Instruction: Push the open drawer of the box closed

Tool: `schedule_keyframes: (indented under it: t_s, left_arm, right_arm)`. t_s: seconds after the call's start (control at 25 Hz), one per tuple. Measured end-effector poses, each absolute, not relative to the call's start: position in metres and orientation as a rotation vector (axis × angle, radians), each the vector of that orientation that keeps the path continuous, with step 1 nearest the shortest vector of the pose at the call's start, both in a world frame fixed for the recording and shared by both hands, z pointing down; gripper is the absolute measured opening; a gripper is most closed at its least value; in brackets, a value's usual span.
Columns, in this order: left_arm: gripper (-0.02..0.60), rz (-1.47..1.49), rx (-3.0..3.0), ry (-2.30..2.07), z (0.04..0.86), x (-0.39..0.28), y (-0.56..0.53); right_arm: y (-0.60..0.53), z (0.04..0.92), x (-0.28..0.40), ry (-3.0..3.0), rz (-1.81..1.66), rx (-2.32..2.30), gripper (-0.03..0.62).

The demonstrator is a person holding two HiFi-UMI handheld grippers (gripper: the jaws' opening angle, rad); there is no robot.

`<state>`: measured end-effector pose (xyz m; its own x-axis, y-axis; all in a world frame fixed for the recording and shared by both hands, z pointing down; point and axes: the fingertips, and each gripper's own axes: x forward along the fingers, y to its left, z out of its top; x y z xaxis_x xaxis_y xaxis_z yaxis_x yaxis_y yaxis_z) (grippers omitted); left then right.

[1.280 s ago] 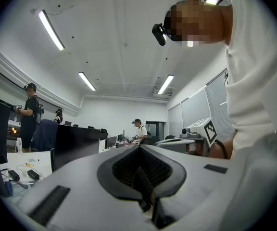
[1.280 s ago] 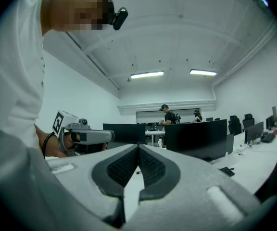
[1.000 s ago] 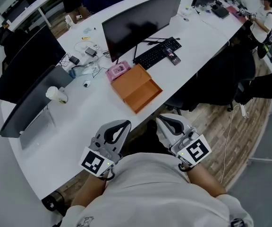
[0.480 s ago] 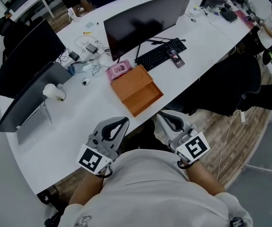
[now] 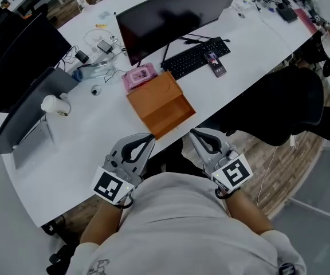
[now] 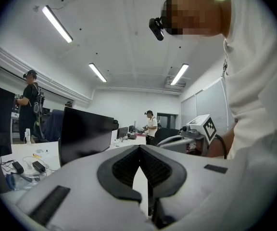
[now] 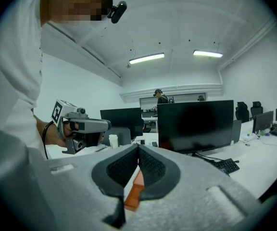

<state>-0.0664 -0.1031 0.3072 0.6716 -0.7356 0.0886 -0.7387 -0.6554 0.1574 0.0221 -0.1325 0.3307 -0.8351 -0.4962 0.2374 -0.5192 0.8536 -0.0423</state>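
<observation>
An orange box (image 5: pixel 152 96) lies on the white desk (image 5: pixel 85 148), its drawer (image 5: pixel 171 116) pulled out toward me. Both grippers hover at the desk's near edge, just short of the drawer. My left gripper (image 5: pixel 149 136) is at the drawer's near-left corner, shut, nothing in it. My right gripper (image 5: pixel 192 132) is at its near-right, also shut and empty. In the left gripper view the left gripper's tips (image 6: pixel 139 147) meet. In the right gripper view a strip of the orange box (image 7: pixel 134 191) shows below the right gripper's joined tips (image 7: pixel 138 146).
Behind the box stand a dark monitor (image 5: pixel 171 19), a keyboard (image 5: pixel 196 57), a phone (image 5: pixel 215 63) and a pink object (image 5: pixel 139 75). A paper cup (image 5: pixel 53 103) and another screen (image 5: pixel 22 119) are at the left. A black chair (image 5: pixel 279 107) stands at the right.
Both grippers have moved forward and now sit closer to the drawer's front. The head view has shifted slightly. The jaws stay shut.
</observation>
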Motion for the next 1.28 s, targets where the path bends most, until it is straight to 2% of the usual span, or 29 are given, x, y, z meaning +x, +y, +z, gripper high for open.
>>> schedule_keyframes:
  t_s: [0.36,0.44,1.28]
  left_arm:
    - [-0.002,0.154,2.628,-1.195,0.368,-0.056,-0.134]
    - [-0.002,0.165,2.612,-1.199,0.382,-0.055,-0.141]
    - [-0.002,0.296,2.432,-1.232,0.524,-0.056,-0.173]
  right_arm:
    - [-0.163,0.390,0.032,-2.744,0.268,0.712,0.005]
    - [-0.169,0.405,0.034,-2.722,0.288,0.696,0.038]
    - [-0.177,0.592,0.043,-2.460,0.598,0.511,0.092]
